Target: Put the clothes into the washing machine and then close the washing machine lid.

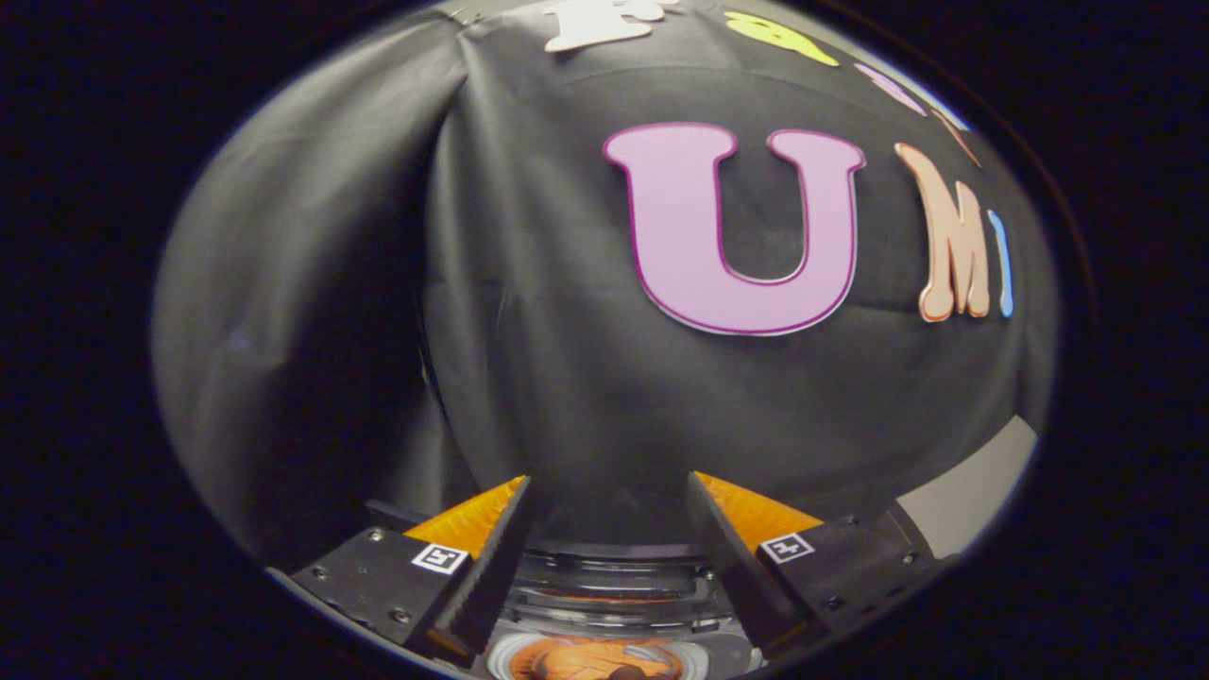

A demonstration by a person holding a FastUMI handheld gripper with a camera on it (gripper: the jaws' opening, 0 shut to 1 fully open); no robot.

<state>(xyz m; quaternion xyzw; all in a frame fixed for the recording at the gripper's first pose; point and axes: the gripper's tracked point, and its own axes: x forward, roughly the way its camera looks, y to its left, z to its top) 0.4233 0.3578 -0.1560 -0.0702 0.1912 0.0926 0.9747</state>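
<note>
Claw [609, 529] spread, empty, above round grey washing machine opening [604, 652] holding orange cloth; lid closing likely next.

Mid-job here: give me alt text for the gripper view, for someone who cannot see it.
The gripper is open with nothing between its fingers, facing the booth's black cloth wall. Low between the fingers lies a shiny ringed part, apparently the washing machine, with something orange in a round opening nearer the camera.
</note>
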